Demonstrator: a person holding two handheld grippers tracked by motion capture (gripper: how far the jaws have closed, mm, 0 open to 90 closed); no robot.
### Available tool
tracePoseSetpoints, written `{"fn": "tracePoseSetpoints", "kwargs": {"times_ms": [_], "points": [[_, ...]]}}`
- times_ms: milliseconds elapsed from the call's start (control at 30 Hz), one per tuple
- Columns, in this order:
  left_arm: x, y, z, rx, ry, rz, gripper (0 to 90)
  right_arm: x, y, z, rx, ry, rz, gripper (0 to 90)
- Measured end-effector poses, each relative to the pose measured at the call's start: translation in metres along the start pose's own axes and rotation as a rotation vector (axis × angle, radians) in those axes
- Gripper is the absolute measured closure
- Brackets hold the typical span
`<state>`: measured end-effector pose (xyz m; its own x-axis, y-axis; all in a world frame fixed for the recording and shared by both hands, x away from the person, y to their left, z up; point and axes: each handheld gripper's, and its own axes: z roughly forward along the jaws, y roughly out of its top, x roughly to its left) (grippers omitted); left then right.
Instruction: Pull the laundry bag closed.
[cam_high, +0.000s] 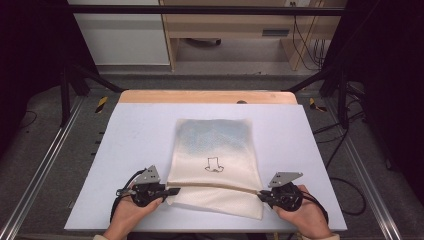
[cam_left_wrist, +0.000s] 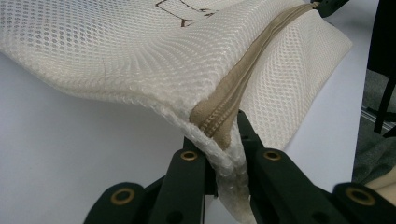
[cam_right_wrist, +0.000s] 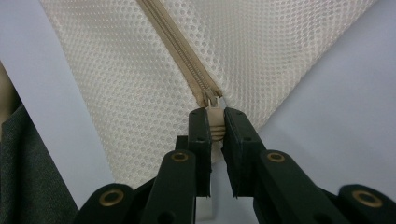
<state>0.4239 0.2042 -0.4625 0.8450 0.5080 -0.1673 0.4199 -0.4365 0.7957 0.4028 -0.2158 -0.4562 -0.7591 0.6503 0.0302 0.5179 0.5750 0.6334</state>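
Note:
A white mesh bag (cam_high: 215, 145) with a small black drawing lies flat in the middle of the table. A tan zipper (cam_high: 215, 185) runs across its near end. My left gripper (cam_high: 176, 190) is shut on the bag's left edge at the zipper's end (cam_left_wrist: 219, 126), lifting the mesh (cam_left_wrist: 140, 51) a little off the table. My right gripper (cam_high: 260, 194) is shut on the tan zipper pull (cam_right_wrist: 214, 122) at the zipper's right end, with the zipper (cam_right_wrist: 180, 51) running away across the mesh (cam_right_wrist: 261, 46).
The bag rests on a pale lavender board (cam_high: 130, 145) over a wooden table (cam_high: 200, 96). Black frame legs (cam_high: 80, 80) and cables (cam_high: 345, 150) stand at both sides; a wooden desk (cam_high: 235, 30) is beyond.

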Motion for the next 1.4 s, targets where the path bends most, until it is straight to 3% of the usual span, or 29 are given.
{"fn": "tracePoseSetpoints", "kwargs": {"times_ms": [667, 700, 767, 833, 867, 900, 933, 967, 1000, 1067, 1100, 1133, 1167, 1233, 1267, 1333, 1367, 1400], "points": [[0.0, 0.001, -0.001, 0.003, 0.005, 0.019, 79.3, 0.0, 0.001, 0.002, 0.005, 0.011, -0.002, 81.5], [0.0, 0.001, -0.002, 0.004, 0.01, 0.019, 77.6, 0.0, 0.001, 0.002, 0.003, 0.013, 0.0, 81.2], [-0.001, 0.001, -0.002, 0.005, 0.042, 0.013, 65.7, 0.0, 0.0, 0.003, -0.003, 0.008, 0.01, 78.3], [-0.001, 0.0, -0.005, -0.005, 0.072, -0.009, 54.9, -0.001, 0.001, 0.002, -0.02, 0.007, 0.013, 64.2], [0.0, -0.001, -0.007, -0.01, 0.082, -0.017, 54.9, -0.001, 0.001, 0.002, -0.02, 0.007, 0.013, 64.2], [0.0, -0.001, -0.01, -0.012, 0.094, -0.025, 49.9, -0.001, 0.001, 0.001, -0.035, 0.002, 0.01, 56.6], [0.002, -0.003, -0.016, -0.022, 0.106, -0.046, 39.4, -0.001, 0.004, 0.0, -0.064, -0.014, 0.016, 45.4], [0.002, -0.003, -0.016, -0.022, 0.106, -0.046, 35.8, -0.001, 0.005, 0.0, -0.084, -0.03, 0.017, 39.1], [0.002, -0.004, -0.02, -0.039, 0.113, -0.051, 35.8, -0.001, 0.005, 0.0, -0.084, -0.03, 0.017, 39.1], [0.002, -0.005, -0.03, -0.068, 0.143, -0.049, 27.6, -0.001, 0.008, -0.001, -0.127, -0.062, 0.025, 28.8], [0.003, -0.006, -0.034, -0.08, 0.166, -0.049, 18.2, -0.001, 0.01, -0.003, -0.186, -0.134, 0.027, 17.7], [0.005, -0.006, -0.038, -0.093, 0.191, -0.051, 18.2, -0.001, 0.01, -0.003, -0.186, -0.134, 0.027, 17.7], [0.01, -0.006, -0.046, -0.115, 0.243, -0.056, 11.8, -0.004, 0.012, -0.008, -0.234, -0.177, 0.038, 13.2], [0.013, -0.005, -0.05, -0.135, 0.262, -0.065, 8.8, -0.008, 0.012, -0.014, -0.29, -0.234, 0.054, 11.1], [0.016, -0.005, -0.053, -0.151, 0.282, -0.069, 8.8, -0.008, 0.012, -0.014, -0.29, -0.234, 0.054, 11.1], [0.025, -0.005, -0.062, -0.173, 0.36, -0.059, 7.1, -0.016, 0.009, -0.024, -0.363, -0.302, 0.103, 8.1], [0.025, -0.005, -0.062, -0.173, 0.36, -0.059, 6.8, -0.019, 0.007, -0.027, -0.374, -0.317, 0.122, 7.3], [0.028, -0.005, -0.065, -0.172, 0.388, -0.053, 6.8, -0.022, 0.005, -0.028, -0.38, -0.332, 0.135, 7.0]]}}
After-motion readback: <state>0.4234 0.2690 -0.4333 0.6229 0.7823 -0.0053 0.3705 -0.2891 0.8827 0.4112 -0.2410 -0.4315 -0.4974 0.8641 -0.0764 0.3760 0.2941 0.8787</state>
